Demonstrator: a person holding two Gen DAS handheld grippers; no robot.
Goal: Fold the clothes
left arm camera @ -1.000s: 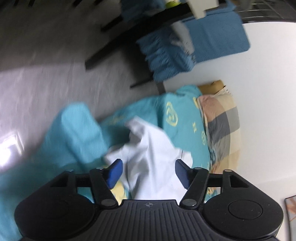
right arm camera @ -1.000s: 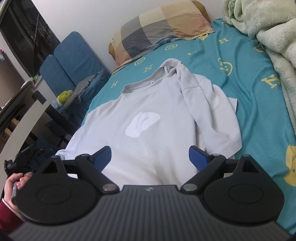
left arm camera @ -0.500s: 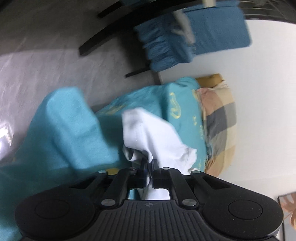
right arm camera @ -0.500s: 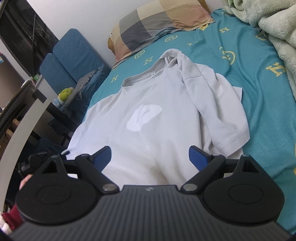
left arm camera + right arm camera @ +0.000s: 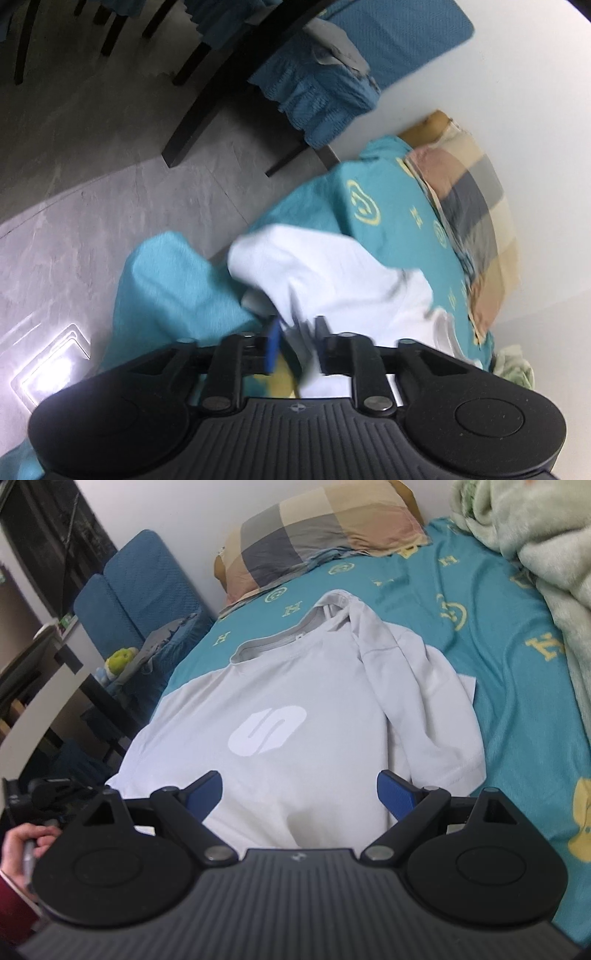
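One pale grey T-shirt (image 5: 295, 701) lies spread on the teal bed sheet (image 5: 517, 686), below one checked pillow (image 5: 317, 528). The right claw (image 5: 300, 794) hangs spread wide over its hem, touching nothing. The left claw (image 5: 295, 345) is clenched on the shirt's edge at the bedside.

From my feed it's a small bedroom: plain white wall (image 5: 192, 513) up at 12 o'clock, grey marbled floor (image 5: 92, 155) with a bright light glare (image 5: 48, 365) at 8 o'clock. There's a blue padded chair (image 5: 136, 590) at 10 o'clock, a checked pillow (image 5: 325, 531) against the wall, and teal bedsheet (image 5: 517, 686) everywhere.
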